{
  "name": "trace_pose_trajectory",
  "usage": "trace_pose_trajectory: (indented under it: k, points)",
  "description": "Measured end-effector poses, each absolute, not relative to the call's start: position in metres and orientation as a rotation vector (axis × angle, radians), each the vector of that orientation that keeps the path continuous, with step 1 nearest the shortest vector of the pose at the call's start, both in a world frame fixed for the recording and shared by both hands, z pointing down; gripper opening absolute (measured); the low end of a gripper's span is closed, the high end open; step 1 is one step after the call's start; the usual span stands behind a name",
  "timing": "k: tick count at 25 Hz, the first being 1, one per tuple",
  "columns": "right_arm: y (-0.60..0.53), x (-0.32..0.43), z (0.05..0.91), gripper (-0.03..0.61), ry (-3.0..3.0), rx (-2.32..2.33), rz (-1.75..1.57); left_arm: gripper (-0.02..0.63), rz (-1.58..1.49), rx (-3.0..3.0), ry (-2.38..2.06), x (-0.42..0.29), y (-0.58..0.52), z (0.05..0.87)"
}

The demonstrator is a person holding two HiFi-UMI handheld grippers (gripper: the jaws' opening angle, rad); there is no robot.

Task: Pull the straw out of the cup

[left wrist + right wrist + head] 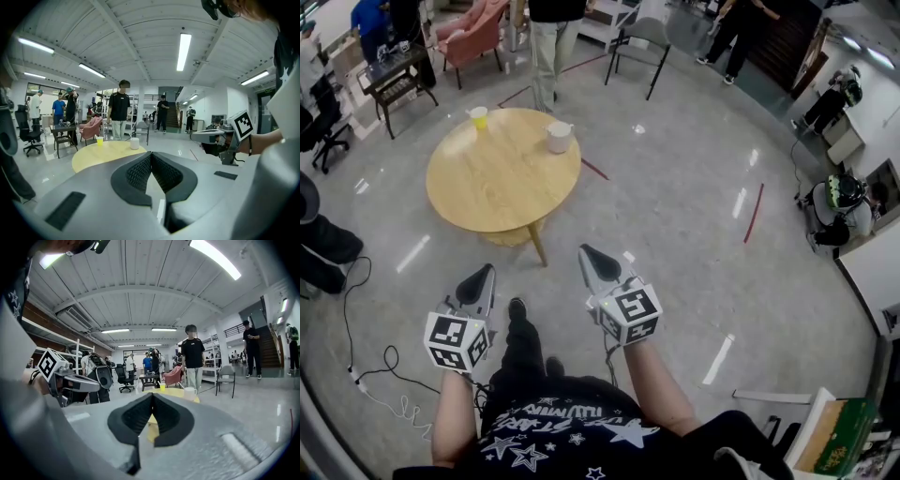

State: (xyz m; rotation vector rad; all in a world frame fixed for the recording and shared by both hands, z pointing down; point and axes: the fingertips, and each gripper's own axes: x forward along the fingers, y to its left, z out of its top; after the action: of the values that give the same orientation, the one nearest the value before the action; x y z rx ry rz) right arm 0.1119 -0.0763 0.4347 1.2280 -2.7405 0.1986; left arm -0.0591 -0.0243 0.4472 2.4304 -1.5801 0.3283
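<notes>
While you stand back on the glossy grey floor (694, 216), the round wooden bench (502, 187) sits ahead of you, well apart from both grippers. Just past its far edge, a person (551, 47) in a black top and pale trousers is standing. A pink armchair (473, 33) and a dark chair (637, 47) are set further back across the room. Closer in, you've got the left gripper (486, 272) and the right gripper (587, 253) side by side in front of your body, both aimed toward the bench and neither touching anything. Check the left gripper view: its fingers (136, 173) are pressed together at the tips, with nothing between them. Same story in the right gripper view, where the fingers (133, 416) meet tip to tip and carry nothing. Now the small stuff on the bench: a white cup (559, 137) stands near the far right edge, upright. A yellow cup (478, 117) stands near the far left edge, also upright. The two are clearly apart from each other. As for the straw, it's too small from back here to tell which cup holds it.
</notes>
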Motion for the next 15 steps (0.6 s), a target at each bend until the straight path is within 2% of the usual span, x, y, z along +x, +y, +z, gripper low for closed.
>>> trace_pose_trajectory:
  k: [15]
  points:
    - [-0.19, 0.058, 0.453, 0.0, -2.676, 1.21, 0.208, 0.006, 0.321, 2.443, -1.487, -0.108, -0.15, 0.467]
